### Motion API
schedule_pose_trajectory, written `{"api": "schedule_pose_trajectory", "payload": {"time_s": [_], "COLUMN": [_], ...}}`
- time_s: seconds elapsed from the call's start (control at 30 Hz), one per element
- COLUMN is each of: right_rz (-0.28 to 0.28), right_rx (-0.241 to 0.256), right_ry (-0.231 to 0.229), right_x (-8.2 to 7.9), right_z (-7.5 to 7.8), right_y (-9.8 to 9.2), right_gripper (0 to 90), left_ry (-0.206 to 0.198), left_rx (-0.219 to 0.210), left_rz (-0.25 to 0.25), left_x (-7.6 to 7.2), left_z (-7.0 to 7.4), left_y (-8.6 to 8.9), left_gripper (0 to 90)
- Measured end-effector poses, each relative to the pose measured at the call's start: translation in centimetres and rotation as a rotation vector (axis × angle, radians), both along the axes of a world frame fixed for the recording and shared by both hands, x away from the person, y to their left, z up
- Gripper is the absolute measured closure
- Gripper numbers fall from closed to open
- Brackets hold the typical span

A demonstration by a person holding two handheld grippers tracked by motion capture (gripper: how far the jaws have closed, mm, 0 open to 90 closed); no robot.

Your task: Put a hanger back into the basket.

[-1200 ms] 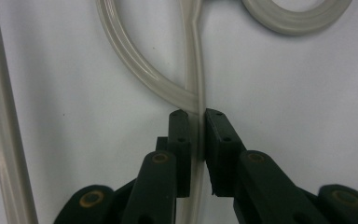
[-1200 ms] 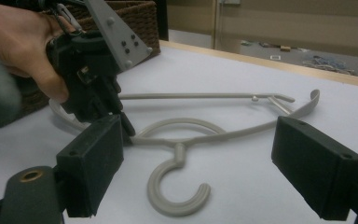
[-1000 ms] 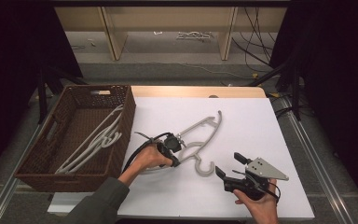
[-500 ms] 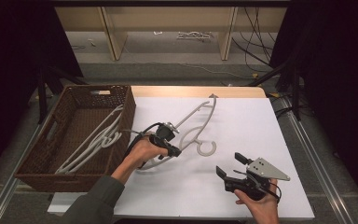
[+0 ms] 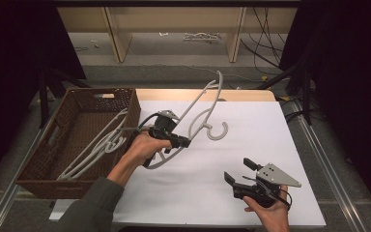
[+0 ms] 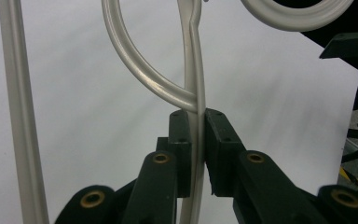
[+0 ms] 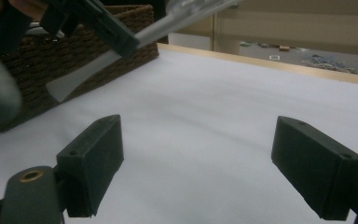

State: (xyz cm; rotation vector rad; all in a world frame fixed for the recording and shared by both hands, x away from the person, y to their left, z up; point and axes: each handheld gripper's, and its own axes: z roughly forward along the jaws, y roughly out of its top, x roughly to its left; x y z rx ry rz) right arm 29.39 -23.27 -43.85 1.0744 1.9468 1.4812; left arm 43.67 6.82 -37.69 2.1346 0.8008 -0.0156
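Carrying step: left gripper (image 5: 182, 142) clamped on a pale hanger (image 5: 204, 99), lifted off the white table (image 5: 270, 125), hook just ahead of the jaws. Right gripper (image 5: 240, 170) spread wide, holding nothing. Next, probably: swing toward the wicker basket (image 5: 38, 164) beside it, then release.

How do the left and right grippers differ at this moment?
The left gripper is shut on a white hanger, while the right gripper is open and holds nothing. The left is raised beside the basket, carrying the hanger tilted above the table; the right sits low near the table's front edge. Both are black, two-jawed and hand-held.
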Motion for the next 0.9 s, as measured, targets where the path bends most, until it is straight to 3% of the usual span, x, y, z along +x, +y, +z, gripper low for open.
{"api": "schedule_pose_trajectory", "payload": {"time_s": [0.1,0.23,0.37,0.47,0.5,0.63,0.87,0.9], "right_rz": [-0.002,-0.003,0.000,0.002,-0.003,-0.004,0.005,0.000], "right_rx": [-0.007,-0.010,-0.017,0.007,-0.010,-0.005,0.002,-0.024], "right_ry": [-0.010,0.000,-0.009,-0.011,-0.006,-0.005,-0.010,0.003], "right_x": [0.0,0.0,0.1,0.1,0.0,0.0,0.2,0.1], "right_z": [0.0,0.1,0.0,-0.1,0.0,0.0,-0.1,0.0], "right_y": [0.0,0.0,0.0,0.0,0.0,0.1,0.1,0.0], "right_gripper": [17.6,17.6,17.6,17.6,17.6,17.6,17.6,17.6], "left_ry": [-0.010,-0.028,-0.034,-0.041,-0.044,-0.062,-0.100,-0.105], "left_rx": [-0.024,0.015,0.018,0.013,0.013,0.002,0.035,0.040], "left_rz": [0.003,-0.025,-0.046,-0.047,-0.050,-0.048,-0.046,-0.046], "left_x": [-0.1,-0.3,-0.5,-0.6,-0.7,-0.9,-1.6,-1.7], "left_z": [0.9,1.7,2.4,3.2,3.5,4.7,7.4,7.8], "left_y": [0.0,-0.3,-0.3,-0.1,0.1,0.8,2.9,3.2], "left_gripper": [81.5,81.5,81.5,81.5,81.5,81.5,81.5,81.5]}}
